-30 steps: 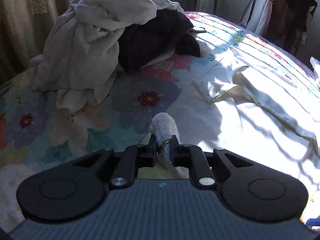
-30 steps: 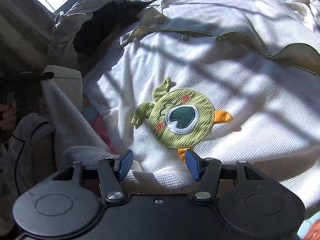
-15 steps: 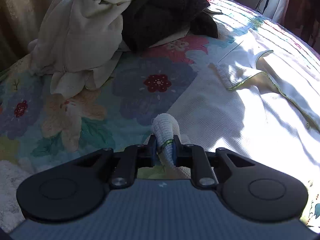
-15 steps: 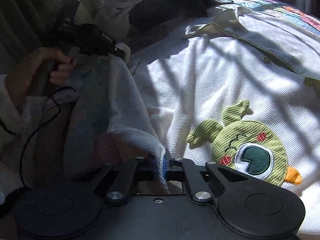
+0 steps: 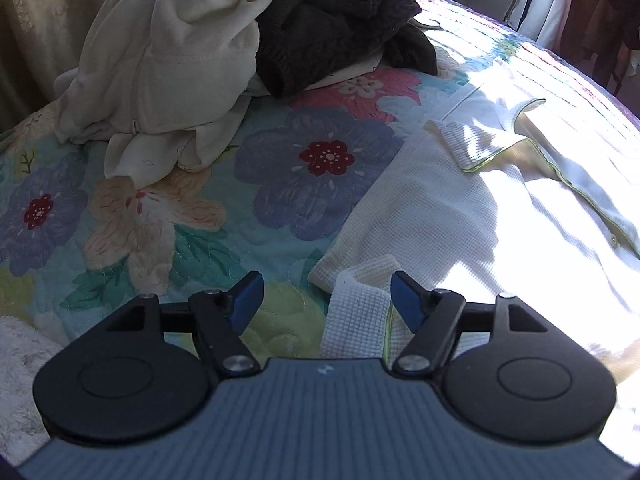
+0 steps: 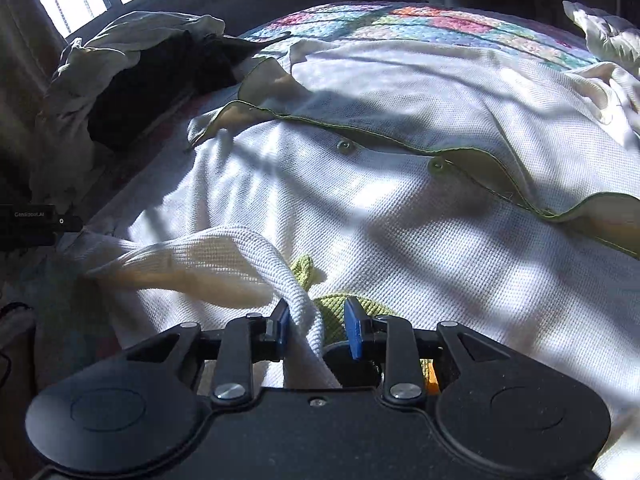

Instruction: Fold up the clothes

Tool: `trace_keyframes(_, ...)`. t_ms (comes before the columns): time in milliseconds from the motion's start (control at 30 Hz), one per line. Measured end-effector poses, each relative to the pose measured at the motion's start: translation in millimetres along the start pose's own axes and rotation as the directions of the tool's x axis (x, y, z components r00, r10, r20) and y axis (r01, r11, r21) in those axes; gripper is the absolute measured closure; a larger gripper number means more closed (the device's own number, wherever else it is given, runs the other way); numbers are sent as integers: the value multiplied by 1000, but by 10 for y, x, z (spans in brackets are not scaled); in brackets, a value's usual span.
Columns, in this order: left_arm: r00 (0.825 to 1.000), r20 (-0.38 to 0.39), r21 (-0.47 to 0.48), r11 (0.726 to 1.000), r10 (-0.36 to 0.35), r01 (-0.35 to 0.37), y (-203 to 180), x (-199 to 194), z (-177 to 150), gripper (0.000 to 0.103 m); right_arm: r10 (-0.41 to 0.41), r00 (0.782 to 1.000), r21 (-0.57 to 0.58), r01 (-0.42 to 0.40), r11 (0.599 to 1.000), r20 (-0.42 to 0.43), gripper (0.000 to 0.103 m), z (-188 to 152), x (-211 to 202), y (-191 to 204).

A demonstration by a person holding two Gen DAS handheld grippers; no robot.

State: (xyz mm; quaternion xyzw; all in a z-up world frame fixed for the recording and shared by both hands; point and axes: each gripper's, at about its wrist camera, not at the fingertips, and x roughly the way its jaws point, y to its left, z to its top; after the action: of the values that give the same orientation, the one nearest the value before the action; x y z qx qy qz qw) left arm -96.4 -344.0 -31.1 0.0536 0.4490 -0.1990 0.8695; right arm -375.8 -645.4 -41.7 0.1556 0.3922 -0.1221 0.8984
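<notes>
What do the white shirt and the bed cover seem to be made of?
White shirt: looks like waffle-knit cotton, matte, judging by its fine grid texture; the fibre itself is a guess.
Bed cover: seems a quilted printed fabric, probably cotton, matte; stitched lines follow the flower print.

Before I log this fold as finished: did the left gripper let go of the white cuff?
Yes. The left gripper now stands open, with the white cuff lying loose between its fingers on the floral quilt, no longer pinched.

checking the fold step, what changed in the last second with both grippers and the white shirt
Both grippers let go: the left gripper opened, dropping the sleeve cuff onto the white shirt; the right gripper opened after laying the sleeve across the frog patch. The clothes pile stayed put.
</notes>
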Motion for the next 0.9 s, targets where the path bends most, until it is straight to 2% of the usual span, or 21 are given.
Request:
trace_keyframes(33, 1000, -5, -8, 1000, -9, 9, -5, 23, 8, 35, 14, 999, -38, -13, 999, 29, 70, -9, -100, 58)
trace_keyframes(67, 1000, -9, -17, 1000, -16, 16, -12, 46, 15, 49, 44, 998, -68, -40, 997, 51, 70, -13, -179, 120)
trace_keyframes(100, 1000, -13, -26, 999, -23, 23, -20, 68, 22, 77, 75, 995, -93, -69, 993, 66, 69, -9, -232, 184)
trace_keyframes(133, 999, -16, -35, 999, -32, 31, -38, 92, 30, 87, 102, 992, -120, -93, 988, 75, 68, -9, -275, 254)
trace_keyframes(267, 997, 1, -82, 994, -77, 77, -78, 92, 90, 93, 137, 990, -258, -123, 958, 38, 64, -18, -239, 565)
trace_keyframes(333, 994, 7, -113, 988, -108, 108, -57, 75, 140, 93, 162, 987, -343, -155, 927, -7, 63, -72, -192, 728)
trace_keyframes(367, 992, 10, -129, 984, -123, 123, -46, 66, 165, 93, 188, 982, -379, -186, 907, -31, 61, -107, -167, 809)
trace_keyframes(433, 991, 10, -148, 980, -130, 130, -17, 88, 205, 93, 229, 971, -436, -237, 868, -72, 46, -171, -122, 954)
trace_keyframes(533, 990, 2, -172, 975, -143, 141, 28, 139, 247, 93, 245, 963, -530, -265, 805, -110, 42, -309, -36, 1220)
trace_keyframes(600, 987, -7, -188, 970, -159, 155, 55, 175, 265, 93, 167, 980, -654, -197, 730, -108, 43, -420, 90, 1385)
trace_keyframes(667, 985, -23, -187, 969, -170, 163, 44, 219, 304, 93, 84, 992, -767, -124, 630, -91, 60, -534, 220, 1549)
trace_keyframes(700, 984, -29, -181, 969, -175, 167, 34, 238, 327, 93, 26, 999, -833, -45, 551, -36, 85, -603, 253, 1610)
trace_keyframes(733, 984, -25, -174, 970, -176, 169, 25, 243, 350, 93, 10, 1000, -852, -12, 524, -8, 103, -608, 256, 1622)
trace_keyframes(767, 985, -19, -168, 971, -173, 168, 21, 240, 370, 93, 23, 1000, -836, -11, 548, 1, 103, -530, 231, 1594)
trace_keyframes(833, 986, -3, -156, 974, -165, 162, 26, 215, 378, 92, 65, 998, -757, -41, 652, 3, 103, -321, 164, 1479)
trace_keyframes(900, 987, 3, -140, 977, -163, 161, 42, 184, 341, 80, 92, 995, -642, -51, 765, 31, 103, -70, 98, 1281)
